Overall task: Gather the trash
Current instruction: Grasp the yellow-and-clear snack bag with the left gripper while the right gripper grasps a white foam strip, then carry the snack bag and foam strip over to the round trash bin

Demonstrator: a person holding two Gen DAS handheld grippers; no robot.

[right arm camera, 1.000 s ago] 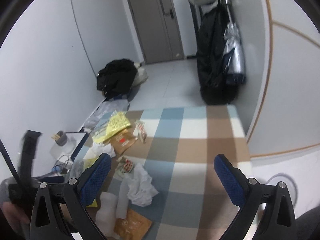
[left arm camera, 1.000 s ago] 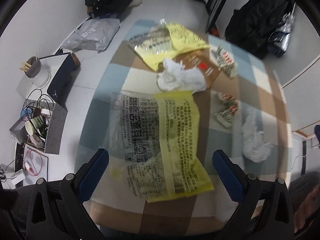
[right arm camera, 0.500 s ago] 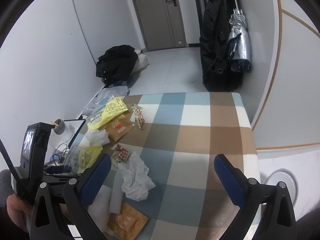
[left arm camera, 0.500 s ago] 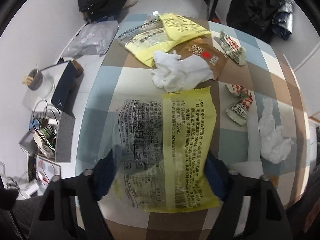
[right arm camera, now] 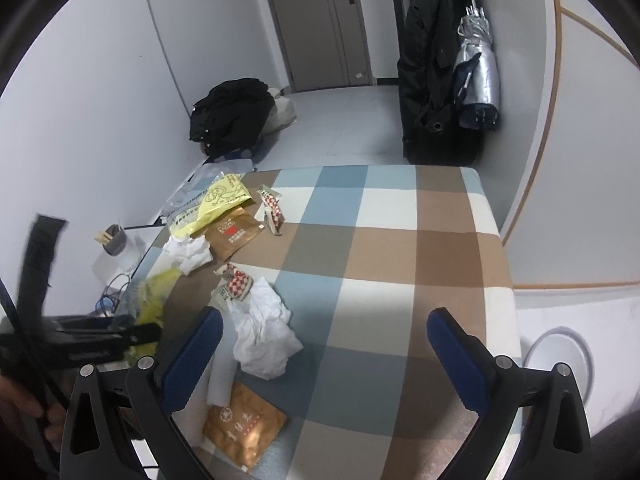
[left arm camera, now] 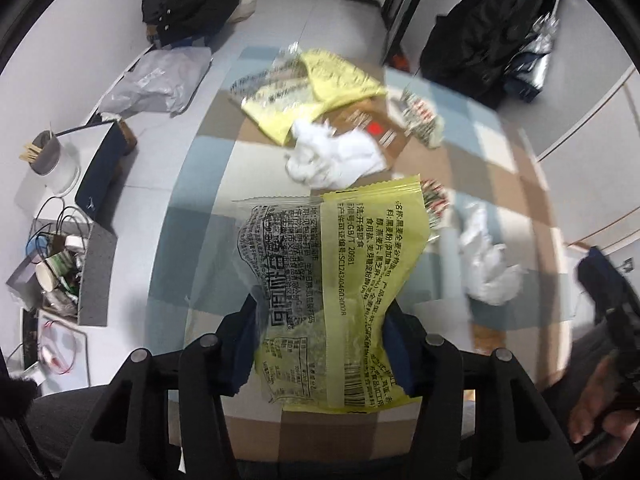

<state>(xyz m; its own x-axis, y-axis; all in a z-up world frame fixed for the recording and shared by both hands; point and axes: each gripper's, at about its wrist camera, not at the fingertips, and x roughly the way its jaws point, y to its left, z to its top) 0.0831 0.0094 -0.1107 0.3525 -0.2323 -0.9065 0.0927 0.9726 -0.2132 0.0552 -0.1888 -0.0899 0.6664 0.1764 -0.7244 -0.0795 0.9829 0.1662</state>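
A: Since the left gripper (left arm camera: 320,344) pinches only the narrow waist of the yellow snack wrapper (left arm camera: 340,280), what could go wrong?

B: I think the film may slide out. It is thin and slippery, and the blue fingers (left arm camera: 244,344) squeeze it into a crumple, so the hold looks small. A fast lift could pull it free, and it would fall back on the checkered table (right arm camera: 380,240).

A: Where is the wrapper, and how does it point?

B: It is between the fingers of the left gripper, near the table edge. In the left wrist view its long axis runs from 6 to 12 o'clock, the barcode end at 6 and the sealed end at 12, close to the white crumpled tissue (left arm camera: 332,156).

A: Could that tissue be disturbed?

B: Possibly, if the far end drags. I cannot tell whether they touch.

A: And the right gripper (right arm camera: 324,344)?

B: Its jaws stand wide apart and hold nothing. It hovers above another crumpled tissue (right arm camera: 264,328) and an orange packet (right arm camera: 244,428), so much trash remains.
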